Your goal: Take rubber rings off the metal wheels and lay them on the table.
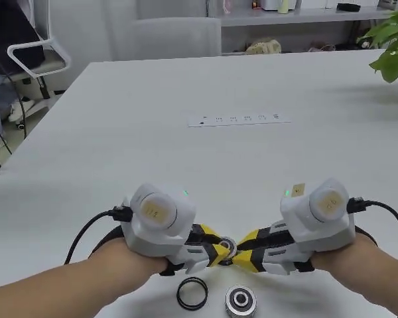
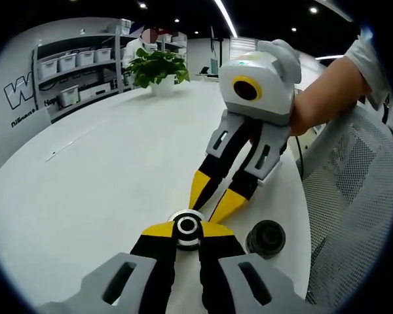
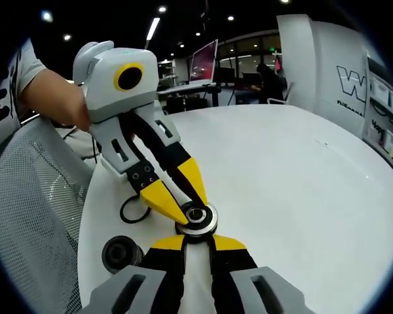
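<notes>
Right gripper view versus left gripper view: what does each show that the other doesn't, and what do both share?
Right gripper view: a loose rubber ring on the table beside the left hand-held gripper. Left gripper view: a potted plant and shelves beyond the right hand-held gripper. Shared: the metal wheel where both pairs of jaws meet, and a second wheel resting on the table.

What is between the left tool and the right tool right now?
A metal wheel, pinched where the left tool and right tool meet; clearest in the left gripper view.
</notes>
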Demonstrator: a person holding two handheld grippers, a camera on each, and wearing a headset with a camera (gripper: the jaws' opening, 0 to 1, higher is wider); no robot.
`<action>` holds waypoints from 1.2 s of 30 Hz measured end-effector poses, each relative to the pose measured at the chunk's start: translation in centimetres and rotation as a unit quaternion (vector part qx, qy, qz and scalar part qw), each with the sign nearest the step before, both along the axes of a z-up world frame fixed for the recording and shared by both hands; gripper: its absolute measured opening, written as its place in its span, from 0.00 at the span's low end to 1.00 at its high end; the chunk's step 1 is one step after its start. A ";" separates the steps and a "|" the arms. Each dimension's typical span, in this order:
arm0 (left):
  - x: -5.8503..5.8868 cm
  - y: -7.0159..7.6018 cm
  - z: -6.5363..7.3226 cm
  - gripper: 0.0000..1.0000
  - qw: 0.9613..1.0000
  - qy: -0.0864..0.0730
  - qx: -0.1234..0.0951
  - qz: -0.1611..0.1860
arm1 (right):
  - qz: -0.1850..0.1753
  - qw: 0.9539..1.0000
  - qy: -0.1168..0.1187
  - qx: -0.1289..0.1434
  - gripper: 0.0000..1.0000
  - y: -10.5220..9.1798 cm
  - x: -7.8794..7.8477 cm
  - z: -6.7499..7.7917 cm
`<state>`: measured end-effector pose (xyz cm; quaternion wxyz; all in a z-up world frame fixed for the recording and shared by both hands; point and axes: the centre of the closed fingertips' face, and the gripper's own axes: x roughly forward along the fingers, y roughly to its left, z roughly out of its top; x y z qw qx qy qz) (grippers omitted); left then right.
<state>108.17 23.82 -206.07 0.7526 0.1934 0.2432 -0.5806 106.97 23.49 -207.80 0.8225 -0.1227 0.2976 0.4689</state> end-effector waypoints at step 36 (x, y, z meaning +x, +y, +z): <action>0.1 0.0 0.0 0.08 1.000 -0.003 0.003 0.009 | -0.080 0.991 0.085 0.066 0.00 -0.8 0.2 0.2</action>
